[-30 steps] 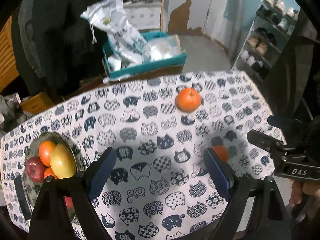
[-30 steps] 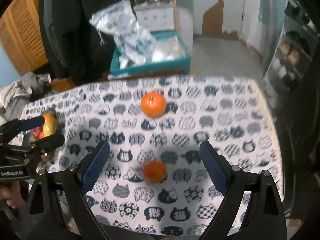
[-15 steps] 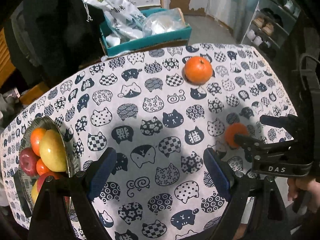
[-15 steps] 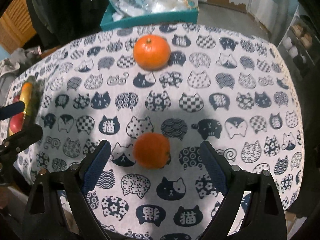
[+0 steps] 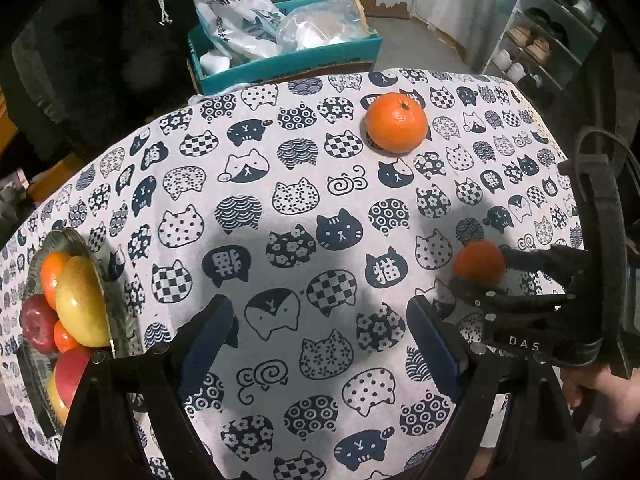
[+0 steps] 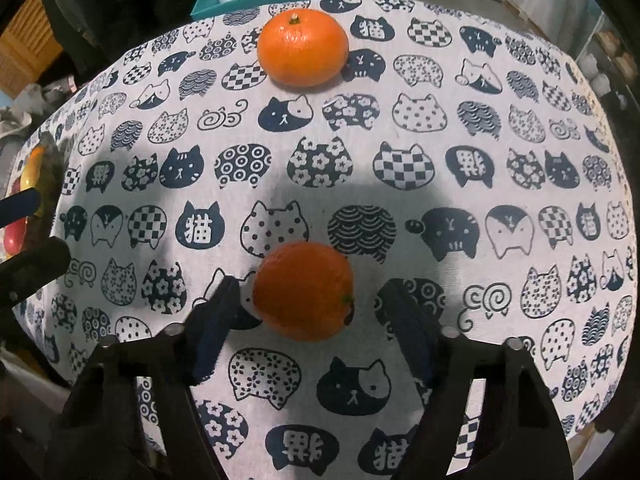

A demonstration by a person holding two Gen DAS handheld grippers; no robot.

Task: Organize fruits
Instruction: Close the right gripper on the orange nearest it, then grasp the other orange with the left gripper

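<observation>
While the right gripper (image 6: 312,312) points steeply down at the table, its jaws are closing around the near orange (image 6: 303,290), which sits on the cloth (image 6: 440,128) between them; the left pad lies just beside the peel, the right pad stands apart from it, so no pinch is made yet. Far orange (image 6: 302,47): beyond the jaws, well apart, stem up, on the same cat-print cloth. Left gripper (image 5: 320,344): jaws spread wide over bare cloth, nothing between them. Bowl (image 5: 116,312): left of the left jaws, at the cloth's edge, filled with fruit (image 5: 80,300) in red, yellow and orange. Right gripper as seen from the left wrist (image 5: 476,270): right of the left jaws, fingers flanking the near orange (image 5: 478,262). Teal box (image 5: 288,60) with plastic bags: past the far edge of the table. Person's hand (image 5: 608,396): lower right, on the right gripper's handle.
</observation>
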